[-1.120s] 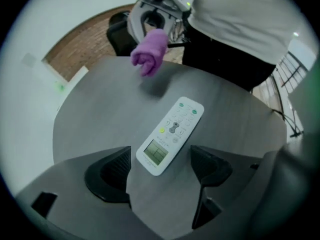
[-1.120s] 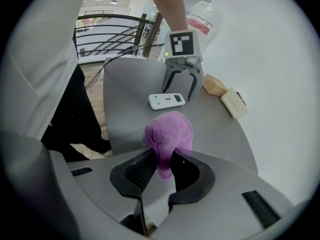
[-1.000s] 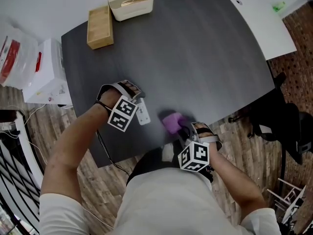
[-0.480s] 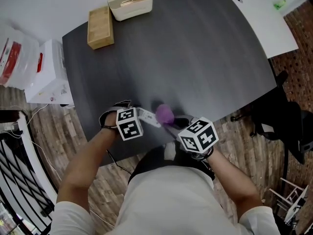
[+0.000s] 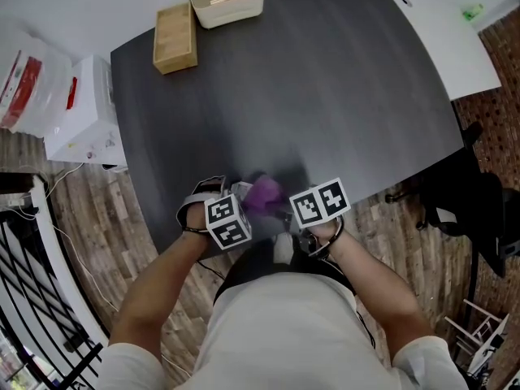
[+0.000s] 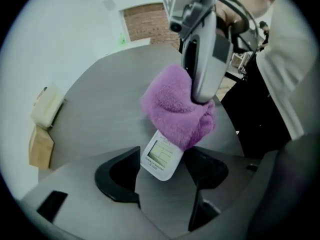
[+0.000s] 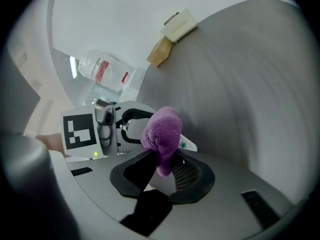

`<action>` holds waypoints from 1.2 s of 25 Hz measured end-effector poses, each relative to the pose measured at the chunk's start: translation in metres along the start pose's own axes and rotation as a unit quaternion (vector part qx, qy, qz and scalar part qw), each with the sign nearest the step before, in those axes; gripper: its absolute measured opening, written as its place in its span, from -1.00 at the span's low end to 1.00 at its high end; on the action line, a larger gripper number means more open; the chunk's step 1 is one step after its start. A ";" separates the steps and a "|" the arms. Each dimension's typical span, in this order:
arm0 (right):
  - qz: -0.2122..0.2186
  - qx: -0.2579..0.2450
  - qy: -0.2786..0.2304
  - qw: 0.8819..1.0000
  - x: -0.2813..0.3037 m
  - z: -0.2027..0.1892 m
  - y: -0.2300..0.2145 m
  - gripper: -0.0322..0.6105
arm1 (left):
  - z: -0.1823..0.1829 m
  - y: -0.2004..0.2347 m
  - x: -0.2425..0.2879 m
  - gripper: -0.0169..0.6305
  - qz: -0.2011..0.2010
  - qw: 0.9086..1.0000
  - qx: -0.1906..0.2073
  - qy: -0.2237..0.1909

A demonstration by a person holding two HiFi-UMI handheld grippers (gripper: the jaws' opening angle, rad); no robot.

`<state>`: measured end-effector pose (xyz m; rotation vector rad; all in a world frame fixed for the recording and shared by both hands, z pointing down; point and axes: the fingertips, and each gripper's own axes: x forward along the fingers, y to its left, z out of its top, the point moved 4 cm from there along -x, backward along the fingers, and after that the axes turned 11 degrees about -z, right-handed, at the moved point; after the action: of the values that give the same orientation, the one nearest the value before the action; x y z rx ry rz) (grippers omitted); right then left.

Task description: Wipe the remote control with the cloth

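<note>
white plastic remote control [image 6: 161, 159] with a small grey screen sits off the tabletop near the 6 o'clock edge of the dark grey table [image 5: 325, 80], screen end pinned between the jaws of the left gripper [image 6: 162, 176]. those jaws stand wide, have just been closing, and their pads look pressed on the remote control's two long sides. fuzzy purple cloth [image 6: 175, 106] is bunched on the top face, covering all but the screen end. right gripper [image 7: 160, 171] is clamped nearly fully together on a fold of the cloth, the wad sticking out past its tips at 12 o'clock in its own view. the step looks like wiping the face. to do it well, keep the left grip firm and steady, drag the wad along the full length incl. the bare screen end, press lightly so the remote control doesn't twist out, and keep the metal tips off the plastic. pose: left gripper points steeply down, forearm coming in from 7 o'clock in the head view. right gripper slants down from 5 o'clock and crosses over the remote control. light wooden box [image 5: 175, 37] and cream tray [image 5: 227, 2] sit at 11 o'clock, well apart.
</note>
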<state>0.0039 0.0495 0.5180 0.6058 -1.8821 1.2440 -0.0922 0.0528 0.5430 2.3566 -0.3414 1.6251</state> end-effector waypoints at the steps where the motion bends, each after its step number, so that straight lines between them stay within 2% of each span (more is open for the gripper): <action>1: -0.009 -0.003 0.001 1.000 -0.002 0.000 -0.005 -0.60 | -0.001 0.000 0.001 -0.07 -0.001 1.000 -0.006 -0.002; 4: -0.030 -0.006 -0.003 1.000 -0.011 0.001 -0.017 -0.60 | 0.000 -0.003 0.002 -0.08 -0.022 0.998 -0.044 -0.030; 7: -0.062 -0.030 -0.020 0.997 -0.023 0.005 -0.024 -0.60 | 0.005 -0.006 0.001 -0.13 -0.047 0.994 -0.082 -0.062; 11: -0.115 -0.057 -0.041 0.991 -0.035 0.006 -0.036 -0.60 | 0.010 -0.007 0.001 -0.17 -0.050 0.990 -0.095 -0.094; 16: -0.151 -0.075 -0.061 0.984 -0.043 0.014 -0.044 -0.60 | 0.014 -0.007 0.001 -0.24 -0.056 0.981 -0.125 -0.138; 20: -0.191 -0.100 -0.088 0.972 -0.050 0.022 -0.048 -0.60 | 0.019 -0.003 0.001 -0.25 -0.077 0.965 -0.180 -0.173; 24: -0.263 -0.110 -0.134 0.949 -0.065 0.037 -0.060 -0.60 | 0.016 0.003 -0.001 -0.27 -0.099 0.949 -0.229 -0.195; 26: -0.285 -0.107 -0.142 0.942 -0.072 0.044 -0.070 -0.60 | 0.013 0.005 -0.002 -0.27 -0.107 0.941 -0.249 -0.204; 28: -0.285 -0.104 -0.152 0.941 -0.078 0.049 -0.072 -0.60 | 0.011 0.006 -0.002 -0.27 -0.112 0.935 -0.262 -0.209; 30: -0.256 -0.113 -0.169 0.945 -0.082 0.056 -0.056 -0.60 | 0.011 0.007 -0.002 -0.27 -0.118 0.932 -0.271 -0.211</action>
<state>0.0732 -0.0268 0.4691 1.1502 -1.9267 0.6037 -0.0860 0.0426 0.5376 2.1754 -0.4919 0.7726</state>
